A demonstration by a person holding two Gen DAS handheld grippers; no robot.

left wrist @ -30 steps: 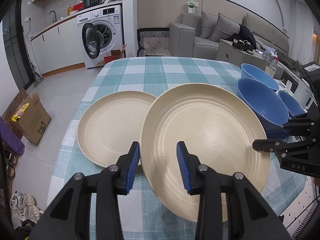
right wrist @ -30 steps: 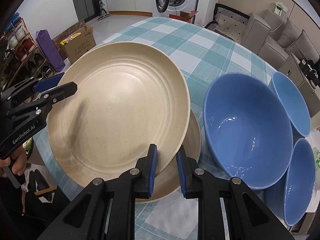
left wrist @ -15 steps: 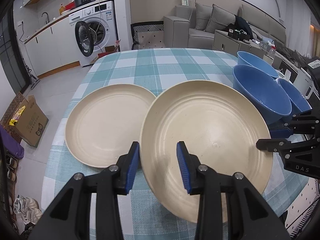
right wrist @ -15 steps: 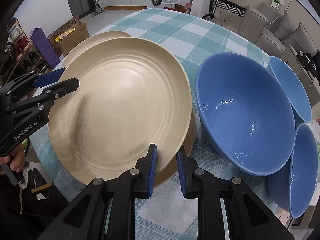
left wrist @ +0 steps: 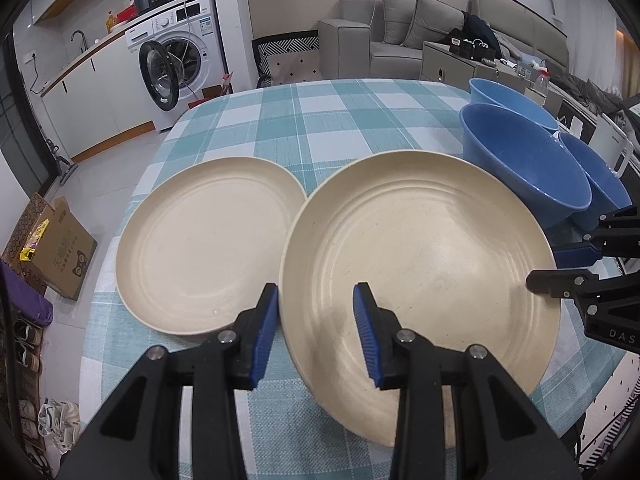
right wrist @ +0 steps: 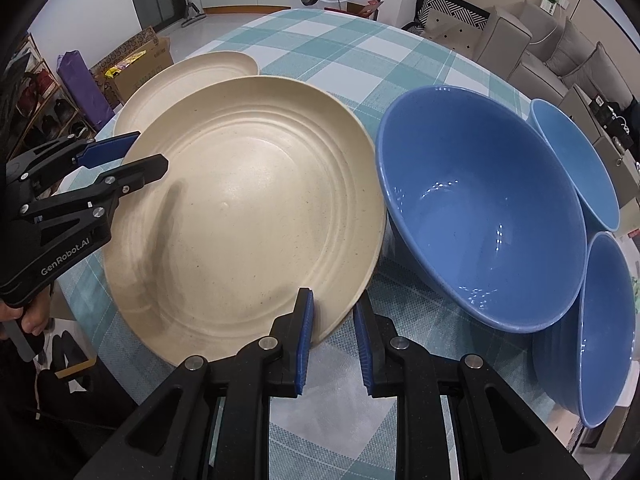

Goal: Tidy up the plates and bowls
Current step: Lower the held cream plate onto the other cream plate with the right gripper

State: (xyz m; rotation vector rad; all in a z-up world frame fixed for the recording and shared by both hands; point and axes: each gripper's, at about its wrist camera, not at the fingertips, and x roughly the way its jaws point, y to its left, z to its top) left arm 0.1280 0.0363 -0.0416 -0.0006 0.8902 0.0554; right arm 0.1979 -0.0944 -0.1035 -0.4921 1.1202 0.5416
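1. The large round cream plastic plate point(left wrist: 420, 248) is held tilted above the surface point(left wrist: 328, 120), which is covered by a teal-and-white checked cloth, its rim caught from two sides.
2. Left of it, a second cream plate point(left wrist: 208, 248) lies flat on the cloth, just beside the held plate's rim.
3. The left gripper point(left wrist: 316, 334) straddles the held plate's near-left rim: one blue-padded finger under, one over, clamped on it.
4. The right gripper point(right wrist: 332, 342) pinches the opposite rim, fingers nearly together on the thin edge.
5. Farther right, three blue plastic bowls point(right wrist: 480, 216) stand clustered, the nearest just beside the plate.
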